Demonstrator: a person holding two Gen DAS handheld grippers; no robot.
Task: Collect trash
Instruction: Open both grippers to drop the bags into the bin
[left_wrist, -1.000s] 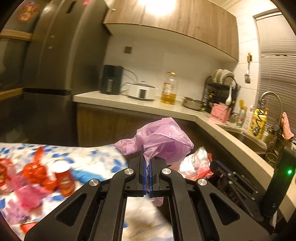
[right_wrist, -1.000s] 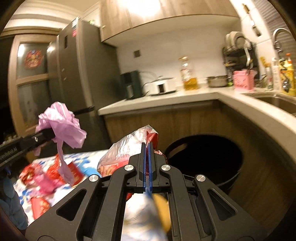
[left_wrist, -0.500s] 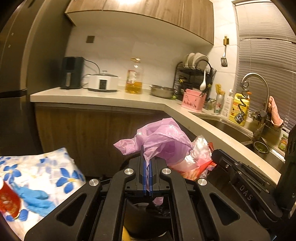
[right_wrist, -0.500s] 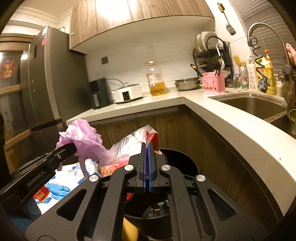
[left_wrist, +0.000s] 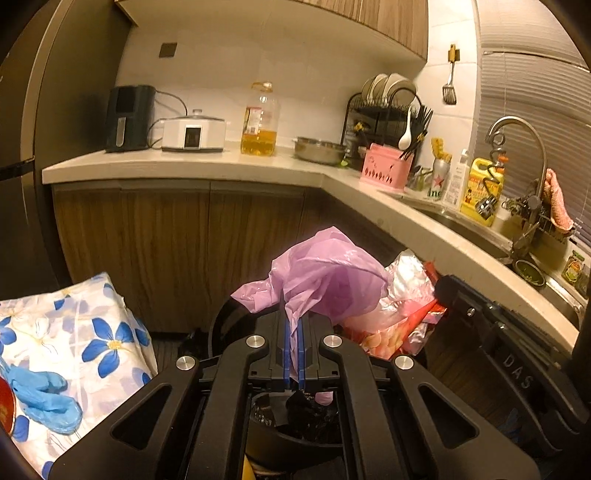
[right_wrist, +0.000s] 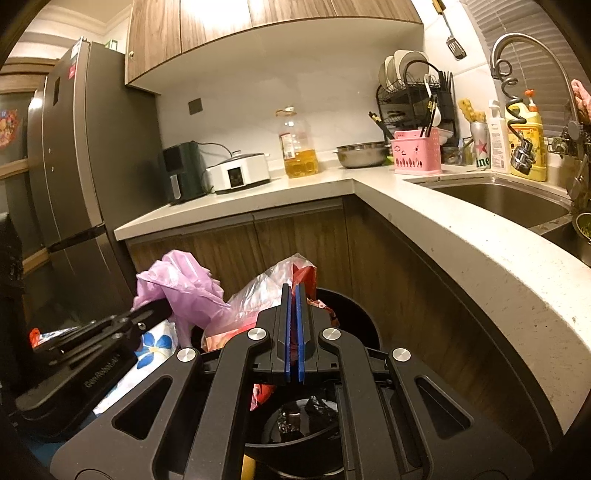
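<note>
My left gripper (left_wrist: 293, 325) is shut on a crumpled purple plastic bag (left_wrist: 325, 280), which bulges above the blue pads. My right gripper (right_wrist: 294, 295) is shut on a clear plastic wrapper with red print (right_wrist: 258, 295). Both bundles hang over the black round trash bin (right_wrist: 354, 314) on the floor below the counter corner. The bin (left_wrist: 218, 328) shows dark trash inside beneath my left jaws. In the right wrist view the left gripper (right_wrist: 162, 306) and its purple bag (right_wrist: 177, 280) sit just left of my wrapper; in the left wrist view the wrapper (left_wrist: 406, 291) touches the purple bag's right side.
A table with a blue-flower cloth (left_wrist: 92, 332) stands at the left, with a blue glove (left_wrist: 40, 391) on it. The stone counter (right_wrist: 461, 251) curves round the bin on the right, with a sink (right_wrist: 498, 199). Wooden cabinet doors (left_wrist: 177, 243) stand behind the bin, a fridge (right_wrist: 85, 166) at far left.
Both grippers have swung right, away from the flower-cloth table, and dropped toward the bin. The bin's opening now lies under both jaws. Each gripper keeps its hold.
</note>
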